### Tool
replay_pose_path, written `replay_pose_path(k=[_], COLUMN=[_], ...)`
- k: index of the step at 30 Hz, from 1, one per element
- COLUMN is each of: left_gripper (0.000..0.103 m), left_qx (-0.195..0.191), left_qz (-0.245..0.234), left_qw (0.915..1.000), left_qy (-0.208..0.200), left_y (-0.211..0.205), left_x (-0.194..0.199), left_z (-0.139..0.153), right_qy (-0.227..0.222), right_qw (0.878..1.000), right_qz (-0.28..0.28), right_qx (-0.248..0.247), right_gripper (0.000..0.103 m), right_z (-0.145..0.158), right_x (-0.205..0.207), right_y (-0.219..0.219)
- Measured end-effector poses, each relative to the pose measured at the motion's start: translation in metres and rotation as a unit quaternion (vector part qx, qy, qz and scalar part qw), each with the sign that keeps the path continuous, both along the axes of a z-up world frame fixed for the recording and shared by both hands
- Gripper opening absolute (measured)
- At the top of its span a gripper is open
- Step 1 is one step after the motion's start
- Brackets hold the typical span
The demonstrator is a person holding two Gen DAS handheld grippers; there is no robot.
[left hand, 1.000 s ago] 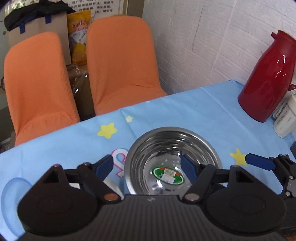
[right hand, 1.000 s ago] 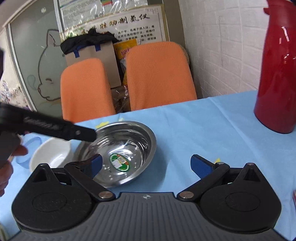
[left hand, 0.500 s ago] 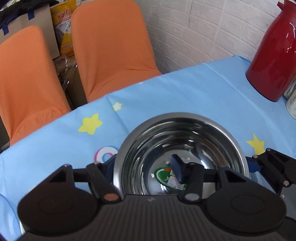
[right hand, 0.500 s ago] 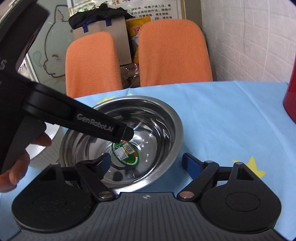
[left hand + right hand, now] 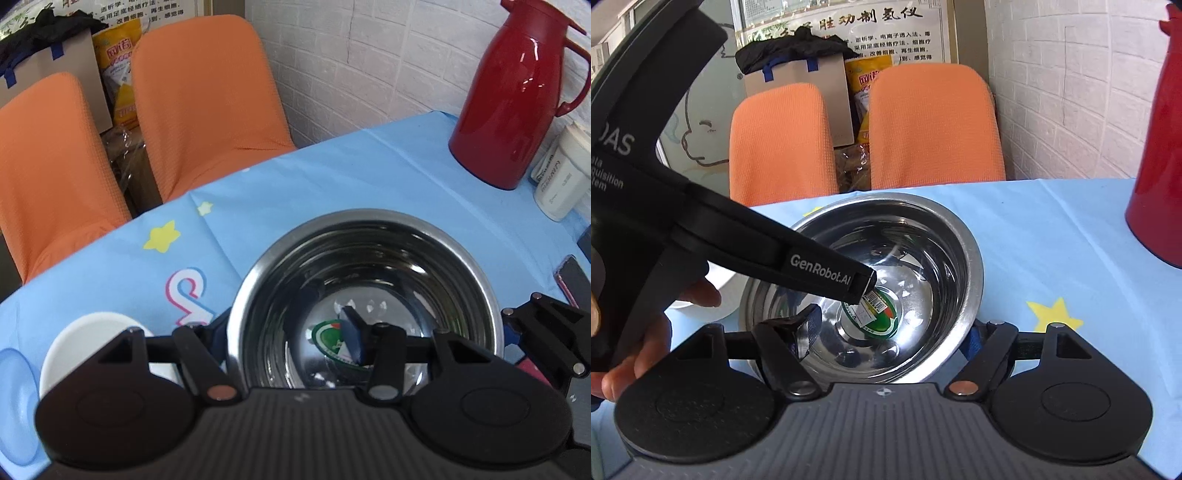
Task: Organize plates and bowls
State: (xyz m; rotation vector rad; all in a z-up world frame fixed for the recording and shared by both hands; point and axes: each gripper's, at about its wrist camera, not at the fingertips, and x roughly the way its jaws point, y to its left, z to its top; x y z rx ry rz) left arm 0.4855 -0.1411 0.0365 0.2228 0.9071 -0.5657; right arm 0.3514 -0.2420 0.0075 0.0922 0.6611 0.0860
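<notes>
A steel bowl point(image 5: 369, 266) with a green sticker inside sits on the blue tablecloth. My left gripper point(image 5: 284, 332) is shut on its left rim, one finger inside the bowl and one outside. My right gripper point(image 5: 894, 328) is shut on the bowl's point(image 5: 923, 236) near right rim, left finger inside, right finger outside. The left gripper's arm point(image 5: 798, 258) reaches into the bowl in the right wrist view. A white bowl point(image 5: 92, 332) sits left of the steel bowl, partly hidden.
A red thermos point(image 5: 517, 96) and a white jar point(image 5: 561, 177) stand at the back right by the brick wall. A phone point(image 5: 572, 280) lies right of the bowl. Two orange chairs point(image 5: 207, 103) stand behind the table. A pale blue plate point(image 5: 14, 402) is at far left.
Both grippers moved in onto the steel bowl and closed on its rim from opposite sides. The right gripper was open a second ago, beside the bowl.
</notes>
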Motion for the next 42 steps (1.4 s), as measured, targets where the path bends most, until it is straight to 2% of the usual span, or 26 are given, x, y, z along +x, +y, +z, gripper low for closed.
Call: replay_pose_path(k=[4,8,14,18,24,29,30,32,35,38,42], left_gripper=[0.049,0.050,0.051,0.052,0.053,0.057,0.058,0.071,0.076,0.076,0.076], left_qx=[-0.009,-0.001,0.015,0.024,0.020,0.028,0.029,0.036,0.023,-0.006,-0.013], left_qz=[0.001,0.004,-0.002,0.001,0.023,0.020,0.020,0.026,0.034,0.046,0.060], left_qw=[0.9999,1.0000,0.9999,0.9997,0.9989,0.9991,0.9991,0.9988,0.9991,0.9985,0.9966], left_qy=[-0.003,-0.007,-0.001,0.008,0.036,0.025,0.024,0.021,-0.001,-0.027,-0.055], left_y=[0.013,0.030,0.064,0.079,0.095,0.095,0.093,0.092,0.101,0.116,0.128], left_x=[-0.044,-0.094,-0.169,-0.200,-0.207,-0.214,-0.212,-0.209,-0.210,-0.210,-0.210], left_z=[0.014,0.018,0.007,-0.003,-0.019,-0.024,-0.027,-0.030,-0.019,0.003,0.021], right_qy=[-0.015,-0.018,-0.003,0.011,0.035,0.038,0.040,0.049,0.035,0.011,-0.022], right_qw=[1.000,1.000,0.999,0.998,0.997,0.996,0.996,0.995,0.997,0.999,1.000], right_qz=[0.001,0.010,0.034,0.045,0.058,0.072,0.071,0.069,0.053,0.031,0.018], right_qx=[0.003,0.010,0.026,0.038,0.042,0.030,0.033,0.044,0.040,0.018,-0.015], right_gripper=[0.103,0.103,0.103,0.103,0.103,0.103,0.103,0.103,0.103,0.103,0.103], right_z=[0.015,0.021,0.014,0.004,-0.007,-0.013,-0.016,-0.020,-0.011,0.004,0.023], right_x=[-0.037,-0.079,-0.135,-0.163,-0.170,-0.179,-0.178,-0.178,-0.185,-0.189,-0.186], right_y=[0.013,0.034,0.066,0.082,0.097,0.107,0.104,0.098,0.085,0.069,0.062])
